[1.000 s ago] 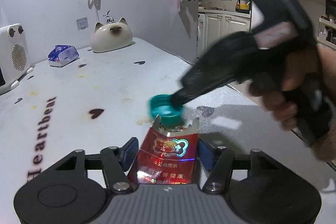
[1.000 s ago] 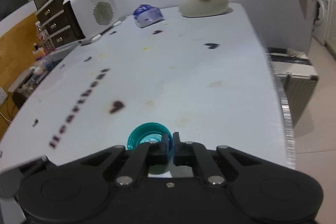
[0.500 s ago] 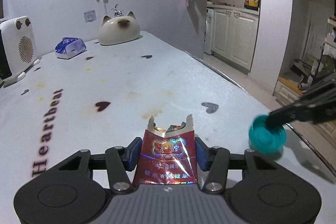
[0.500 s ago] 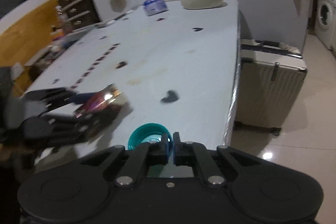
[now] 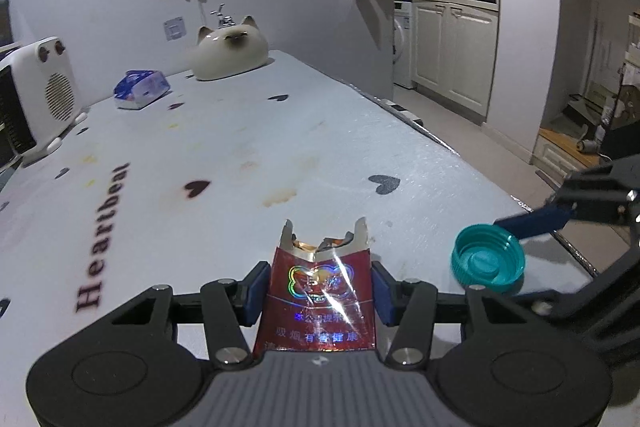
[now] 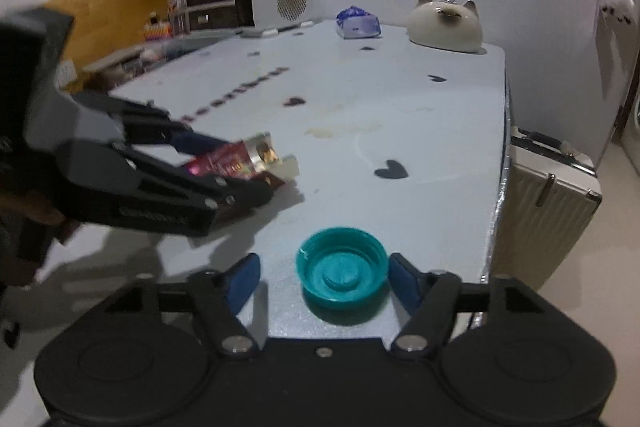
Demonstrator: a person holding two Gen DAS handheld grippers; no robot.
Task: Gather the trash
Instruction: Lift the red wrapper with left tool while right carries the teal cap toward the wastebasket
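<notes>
My left gripper (image 5: 318, 287) is shut on a torn red cigarette pack (image 5: 320, 299), held just above the pale table (image 5: 240, 163); the pack also shows in the right wrist view (image 6: 240, 163). A teal bottle cap (image 6: 342, 273) lies open side up on the table near its right edge, between the spread fingers of my right gripper (image 6: 324, 279), which is open. In the left wrist view the cap (image 5: 486, 263) sits at the right, with one blue pad (image 5: 532, 221) touching its rim.
A cat-shaped ceramic (image 5: 232, 53), a blue tissue pack (image 5: 140, 91) and a white heater (image 5: 40, 99) stand at the table's far end. A pale suitcase (image 6: 548, 203) stands on the floor beside the table's right edge. Kitchen cabinets (image 5: 456, 59) lie beyond.
My right gripper carried the teal cap toward the table's near right edge, then opened; the cap now lies on the table. My left gripper still holds the cigarette pack.
</notes>
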